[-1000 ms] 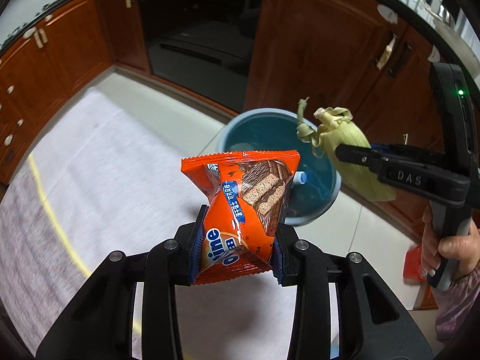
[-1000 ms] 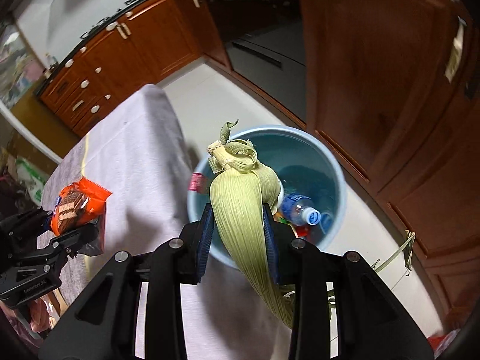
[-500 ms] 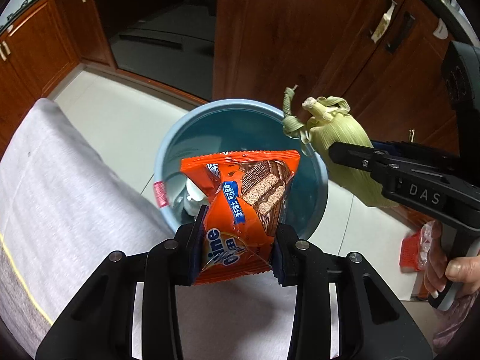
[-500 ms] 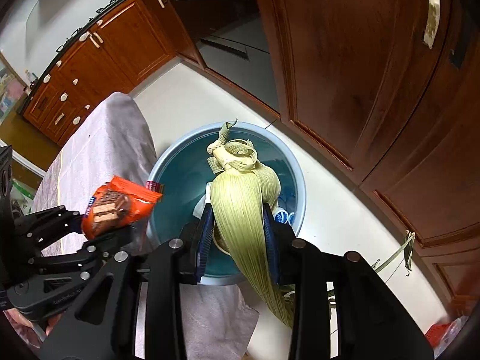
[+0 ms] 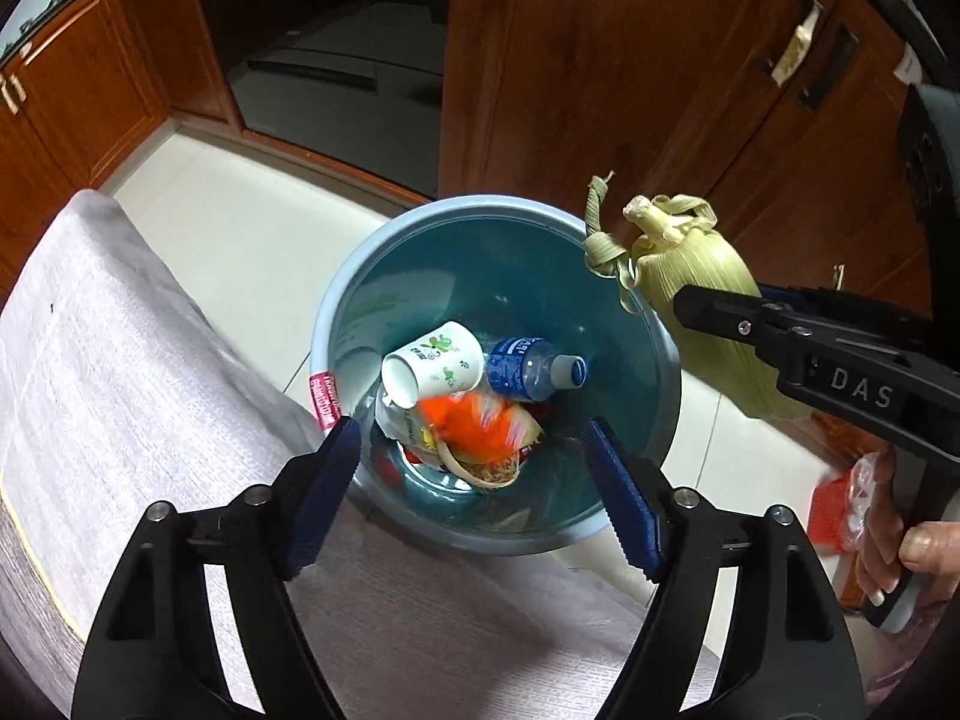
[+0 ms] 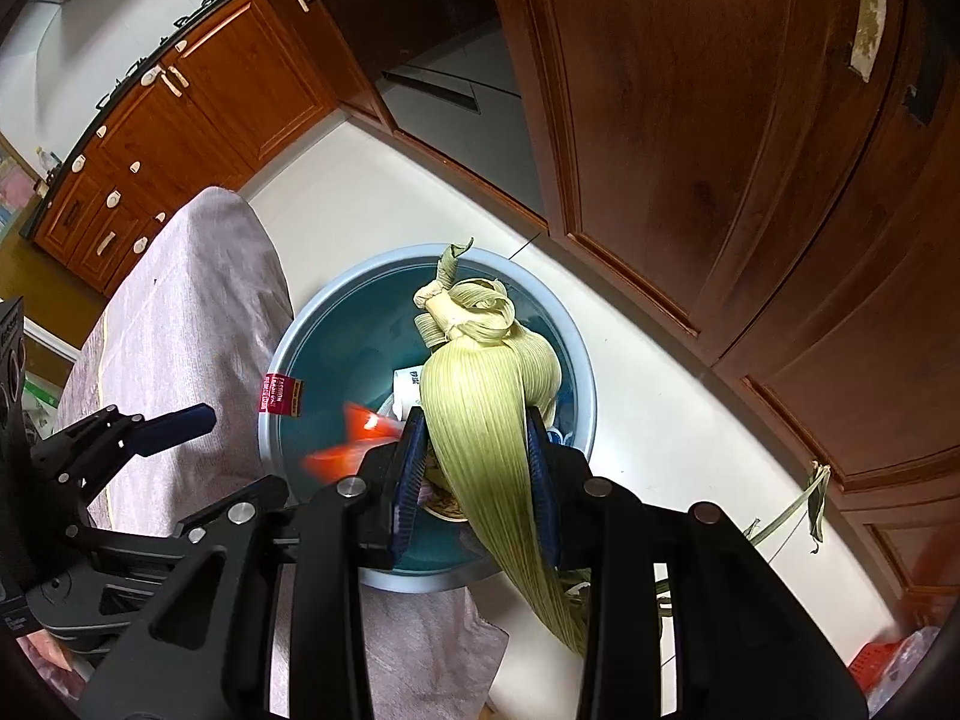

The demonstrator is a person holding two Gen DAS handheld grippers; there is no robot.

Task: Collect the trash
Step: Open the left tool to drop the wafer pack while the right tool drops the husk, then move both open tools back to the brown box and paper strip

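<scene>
The bin point(image 5: 336, 324) mouth gapes free between the parted left tongs point(image 5: 474, 456), flanked by the counter point(image 5: 120, 360) edge and husk-laden right tongs point(image 6: 474, 462).

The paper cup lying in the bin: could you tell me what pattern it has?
White paper cup with a green leafy print, clearest in the left wrist view.

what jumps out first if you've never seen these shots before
The pale green corn husk, pinched in the right gripper above the blue trash bin, dominates both views. Next comes a blurred orange snack wrapper inside the bin, beside a paper cup and a plastic bottle, below the left gripper, whose jaws stand wide open.
</scene>
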